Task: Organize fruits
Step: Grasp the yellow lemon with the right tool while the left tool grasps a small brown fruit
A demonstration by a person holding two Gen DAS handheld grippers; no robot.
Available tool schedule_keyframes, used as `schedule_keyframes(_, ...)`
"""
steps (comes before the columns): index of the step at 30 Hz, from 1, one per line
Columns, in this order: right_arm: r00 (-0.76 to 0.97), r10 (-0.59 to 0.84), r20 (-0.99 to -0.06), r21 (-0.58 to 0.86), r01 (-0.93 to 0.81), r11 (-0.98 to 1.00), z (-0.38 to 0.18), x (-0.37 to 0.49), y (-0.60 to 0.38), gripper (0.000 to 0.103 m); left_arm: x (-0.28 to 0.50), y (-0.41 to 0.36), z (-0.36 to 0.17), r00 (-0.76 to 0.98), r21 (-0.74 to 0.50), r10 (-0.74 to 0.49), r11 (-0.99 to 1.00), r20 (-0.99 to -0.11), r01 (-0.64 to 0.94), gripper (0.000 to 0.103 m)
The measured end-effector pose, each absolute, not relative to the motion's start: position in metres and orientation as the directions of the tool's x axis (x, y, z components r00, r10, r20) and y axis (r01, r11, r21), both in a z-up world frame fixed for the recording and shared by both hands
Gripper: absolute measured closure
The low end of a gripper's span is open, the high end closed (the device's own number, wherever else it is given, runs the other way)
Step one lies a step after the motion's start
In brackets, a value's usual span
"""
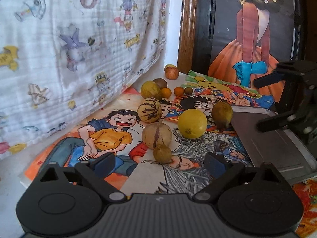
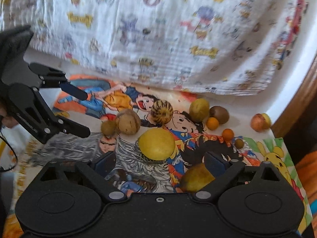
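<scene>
Fruit lies scattered across a worktop (image 1: 11,178) covered with cartoon posters (image 1: 103,136), bounded on one side by a hanging printed cloth (image 1: 79,39) and at the far end by a wooden frame (image 1: 188,29). The left tongs (image 1: 158,163) are spread wide and hold nothing; a small olive-brown fruit (image 1: 162,154) sits just ahead of the gap, touching a tan striped melon-like fruit (image 1: 156,135) behind it. A yellow lemon (image 1: 192,123) rests beside these, with a greenish pear-shaped fruit (image 1: 221,115) near the edge of a grey metal tray (image 1: 277,148). Further back stand a dark-striped round fruit (image 1: 150,110), a yellow-green fruit (image 1: 151,90), a brown kiwi (image 1: 160,83), two small oranges (image 1: 166,92) (image 1: 179,90), and a small brown fruit (image 1: 188,90). A reddish apple (image 1: 171,72) sits apart near the frame corner, with another yellowish fruit behind it. The right tongs (image 2: 158,161) are likewise spread and hold nothing, with the lemon (image 2: 156,144) directly ahead of the gap and the pear-shaped fruit (image 2: 196,178) partly hidden beside one finger. Open poster surface remains between the front fruit and the cloth edge. Each camera shows the other tongs at its frame border, fingers parted.
</scene>
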State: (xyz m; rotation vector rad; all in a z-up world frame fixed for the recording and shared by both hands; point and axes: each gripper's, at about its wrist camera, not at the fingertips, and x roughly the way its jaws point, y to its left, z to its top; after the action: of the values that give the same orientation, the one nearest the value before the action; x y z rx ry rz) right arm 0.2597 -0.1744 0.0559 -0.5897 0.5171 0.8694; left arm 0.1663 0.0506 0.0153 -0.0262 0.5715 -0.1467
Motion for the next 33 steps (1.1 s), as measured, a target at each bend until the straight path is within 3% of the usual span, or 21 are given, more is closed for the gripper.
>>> schedule_keyframes(9,0.474,0.549,-0.688,-0.259,-0.867,0.425,0.016,0.302,-0.147,0.018,0.195,0.051,0.0,0.806,-0.086,-0.169,0.986,-0.568,0.146,0.024)
schedule_keyframes(17,0.44,0.564,-0.699,-0.228,-0.884,0.408,-0.001,0.32,-0.132,0.022,0.211,0.055,-0.011,0.784,-0.12,-0.181,0.983,-0.594,0.136,0.05)
schedule_keyframes(26,0.43,0.594,-0.68,-0.169,-0.88,0.444,-0.004,0.33,-0.134,0.038,0.218,0.052,-0.012,0.774,-0.137,-0.203,0.979,-0.599,0.151,0.073)
schedule_keyframes(33,0.474,0.593,-0.651,-0.19,-0.858,0.477,-0.005,0.319,-0.137,0.039,0.216,0.05,-0.012,0.775,-0.139,-0.191,0.981,-0.603,0.134,0.074)
